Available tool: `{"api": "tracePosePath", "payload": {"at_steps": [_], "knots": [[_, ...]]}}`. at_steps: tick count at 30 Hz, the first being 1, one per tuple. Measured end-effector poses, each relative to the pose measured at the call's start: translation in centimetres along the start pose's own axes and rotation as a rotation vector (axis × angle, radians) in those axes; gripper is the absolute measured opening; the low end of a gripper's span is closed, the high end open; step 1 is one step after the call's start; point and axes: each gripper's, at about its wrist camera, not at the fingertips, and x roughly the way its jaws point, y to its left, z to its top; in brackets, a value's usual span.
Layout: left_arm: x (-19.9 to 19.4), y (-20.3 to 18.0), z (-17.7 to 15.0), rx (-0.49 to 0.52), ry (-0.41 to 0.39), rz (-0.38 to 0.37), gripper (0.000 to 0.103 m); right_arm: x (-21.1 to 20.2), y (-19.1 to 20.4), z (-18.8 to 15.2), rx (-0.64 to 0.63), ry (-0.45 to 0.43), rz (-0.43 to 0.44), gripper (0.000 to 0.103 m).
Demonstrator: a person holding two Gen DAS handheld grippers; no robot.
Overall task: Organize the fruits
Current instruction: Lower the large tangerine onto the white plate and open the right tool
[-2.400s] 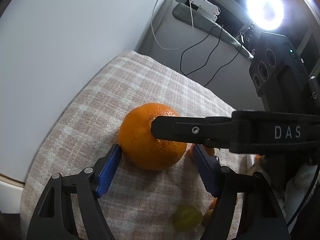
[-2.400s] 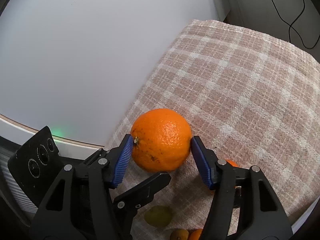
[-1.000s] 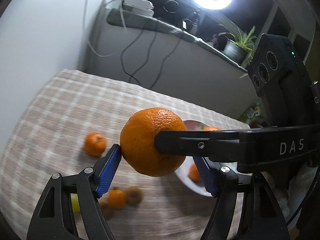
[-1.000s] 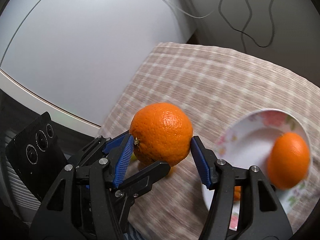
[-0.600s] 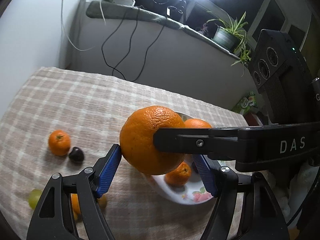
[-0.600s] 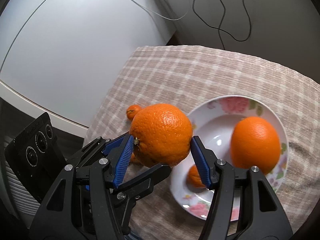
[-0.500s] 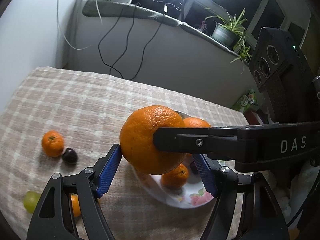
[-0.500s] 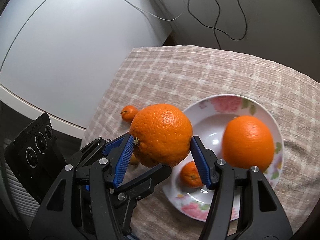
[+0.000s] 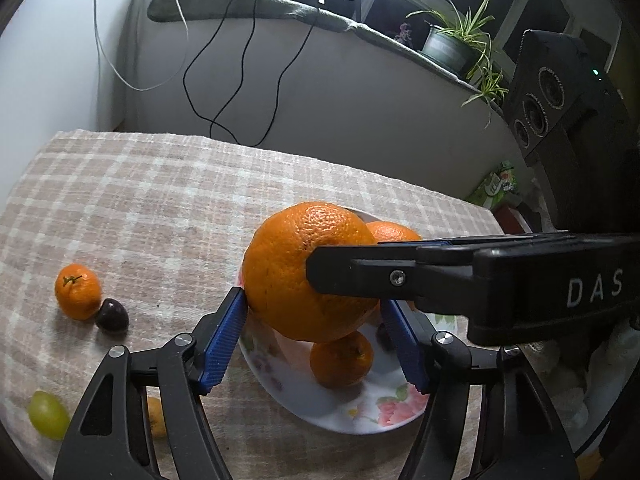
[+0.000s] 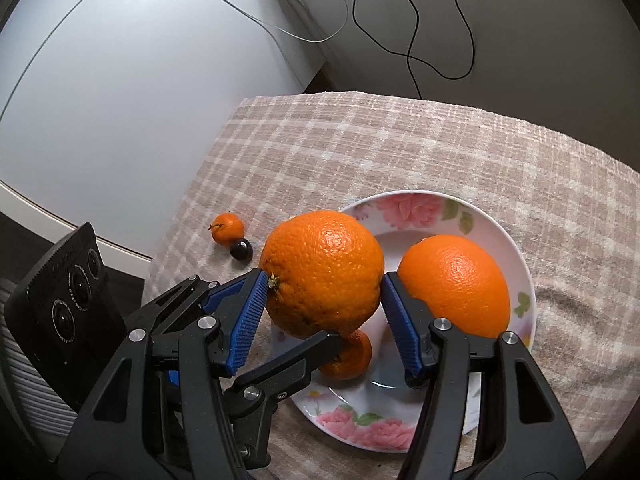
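A home room: checked tablecloth (image 9: 160,200), floral plate (image 10: 420,208) (potted plant (image 9: 452,40) on the sill).

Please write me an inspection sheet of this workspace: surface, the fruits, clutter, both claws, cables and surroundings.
Surface: checked cloth covers the table.
Job's things: large orange held above floral plate; second orange and small mandarin in plate; mandarin, dark fruit, green grape on cloth.
Clutter: nothing seen.
Claws: right claw shut on large orange; left claw closing around it, left pad touching.
Cables: black cables hang behind.
Surroundings: potted plant on ledge.
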Motion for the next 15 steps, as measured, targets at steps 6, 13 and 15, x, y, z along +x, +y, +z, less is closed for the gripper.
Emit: {"api": "tracePosePath", "payload": {"at_steps": [6,13,15], "knots": [[0.2,0.1,-0.1,0.000,0.006,0.018,0.067,0.2,0.4,-0.1,-0.021,0.003,-0.028,0.062],[-0.9,-0.3,0.4,0.023,-0.032,0.028,0.067,-0.8,0.7,0.3,-0.038,-0.034,-0.031,0.062],[-1.0,-0.3,0.3,0.022,-0.032,0.027,0.067,-1.0,0.8,0.2,-0.038,-0.039,-0.030,0.062]]}}
